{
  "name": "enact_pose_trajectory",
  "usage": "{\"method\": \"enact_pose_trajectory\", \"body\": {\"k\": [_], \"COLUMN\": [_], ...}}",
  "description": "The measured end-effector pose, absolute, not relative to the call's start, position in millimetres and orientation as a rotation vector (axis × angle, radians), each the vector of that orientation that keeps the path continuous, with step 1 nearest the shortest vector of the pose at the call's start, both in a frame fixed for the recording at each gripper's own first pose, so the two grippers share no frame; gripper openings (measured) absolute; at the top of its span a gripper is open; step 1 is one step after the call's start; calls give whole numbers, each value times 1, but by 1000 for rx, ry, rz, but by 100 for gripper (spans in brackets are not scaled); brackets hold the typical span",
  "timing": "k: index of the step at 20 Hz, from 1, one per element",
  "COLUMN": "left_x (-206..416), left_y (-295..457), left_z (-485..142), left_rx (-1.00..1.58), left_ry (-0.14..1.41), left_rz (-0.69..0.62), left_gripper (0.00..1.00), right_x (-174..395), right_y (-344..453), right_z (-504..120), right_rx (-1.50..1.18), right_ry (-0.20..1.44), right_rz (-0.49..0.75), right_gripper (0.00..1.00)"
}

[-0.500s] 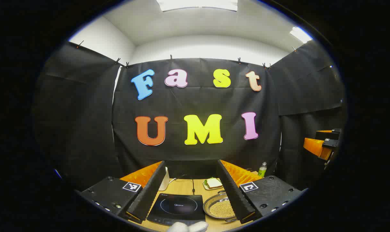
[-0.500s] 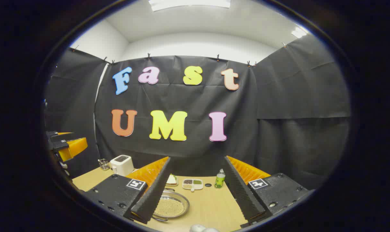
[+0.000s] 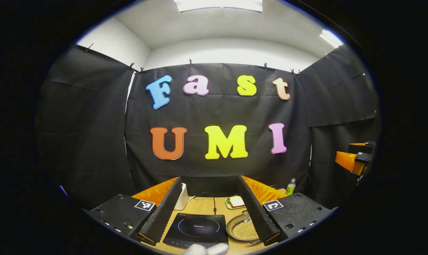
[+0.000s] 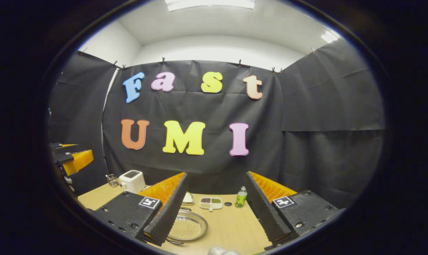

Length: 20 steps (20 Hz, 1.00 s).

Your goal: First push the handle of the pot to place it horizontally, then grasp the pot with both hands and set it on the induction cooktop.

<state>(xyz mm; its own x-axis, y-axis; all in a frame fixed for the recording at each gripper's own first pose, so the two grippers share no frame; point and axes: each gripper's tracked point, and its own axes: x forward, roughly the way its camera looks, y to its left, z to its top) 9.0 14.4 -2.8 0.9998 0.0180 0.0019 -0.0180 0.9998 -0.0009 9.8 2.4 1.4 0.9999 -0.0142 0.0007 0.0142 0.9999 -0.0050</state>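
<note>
Left gripper (image 3: pixel 208 216): fingers spread wide, holding nothing, raised above the table, facing the induction cooktop (image 3: pixel 197 229).
Right gripper (image 4: pixel 215 212): fingers also spread wide and empty, above the wooden table (image 4: pixel 231 226); the pot is partly behind its left finger.
Pot (image 4: pixel 186 228): a shallow metal pot with small pale grains inside, standing on the table just beside the right edge of the cooktop, not on it. In the left gripper view it sits at (image 3: pixel 243 228).
Handle: a thin wire loop shows at the near rim (image 4: pixel 175 241) and another at the far rim; its exact angle I cannot tell.
Step in hand: I judge the approach to push the handle has not begun.
Advice: come down low, push the loop gently with one fingertip, so the pot does not slide or spill grains.
Around: toaster (image 4: pixel 131 180), green bottle (image 4: pixel 240 198), divided tray (image 4: pixel 211 202), all well apart from the pot.
</note>
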Motion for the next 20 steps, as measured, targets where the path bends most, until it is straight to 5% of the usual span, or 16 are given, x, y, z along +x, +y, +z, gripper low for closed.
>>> {"method": "enact_pose_trajectory", "body": {"k": [10,12,14,15,17,20], "left_x": [14,15,14,13,13,11], "left_y": [21,22,23,24,26,30], "left_z": [-13,-13,-14,-15,-16,-17], "left_rx": [-1,3,3,4,0,-1], "left_ry": [8,8,7,7,9,10], "left_rz": [26,28,27,29,32,37], "left_gripper": [95,95,95,95,95,95], "right_x": [19,18,20,21,23,23], "right_y": [18,29,40,41,59,72], "right_z": [-9,-9,-16,-21,-30,-47], "right_rx": [-4,-8,-18,-18,14,8], "right_ry": [33,36,60,73,117,177], "right_rz": [25,57,103,118,203,245], "right_gripper": [96,81,51,25,4,4]}}
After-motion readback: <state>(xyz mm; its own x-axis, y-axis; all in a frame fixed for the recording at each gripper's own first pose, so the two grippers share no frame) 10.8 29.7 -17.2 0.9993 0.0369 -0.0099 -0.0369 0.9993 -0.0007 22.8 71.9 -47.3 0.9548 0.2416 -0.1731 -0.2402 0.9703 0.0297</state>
